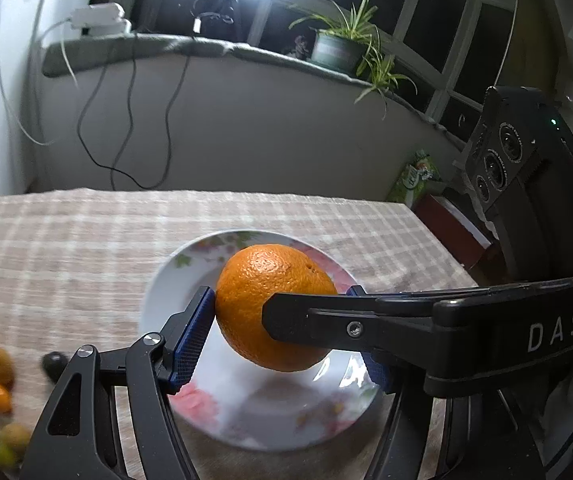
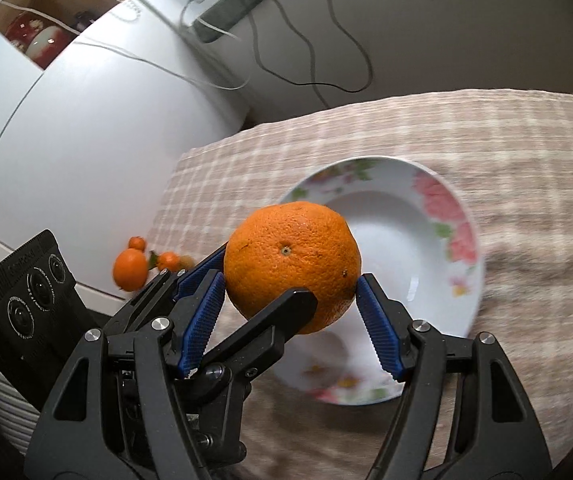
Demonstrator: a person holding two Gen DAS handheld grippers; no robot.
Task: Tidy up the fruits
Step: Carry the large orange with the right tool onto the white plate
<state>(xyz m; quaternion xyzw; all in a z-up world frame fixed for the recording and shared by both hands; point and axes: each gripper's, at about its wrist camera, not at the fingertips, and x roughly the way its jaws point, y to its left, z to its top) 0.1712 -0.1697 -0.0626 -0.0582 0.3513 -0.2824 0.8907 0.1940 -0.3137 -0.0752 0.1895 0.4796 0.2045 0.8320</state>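
While hovering above the flowered plate (image 1: 158,292) mid-worktop (image 1: 66,240), holding one orange (image 1: 274,304) with both grippers (image 1: 286,320) (image 2: 290,308), blue-padded fingers (image 1: 192,340) half-spread, pressing its sides.

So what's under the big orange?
Under the orange is a white flowered plate on the checked cloth. Its visible part holds nothing; the orange and both grippers hide the rest.

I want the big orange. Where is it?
In both wrist views the orange sits mid-frame, pinched by the left gripper and right gripper, above the flowered plate.
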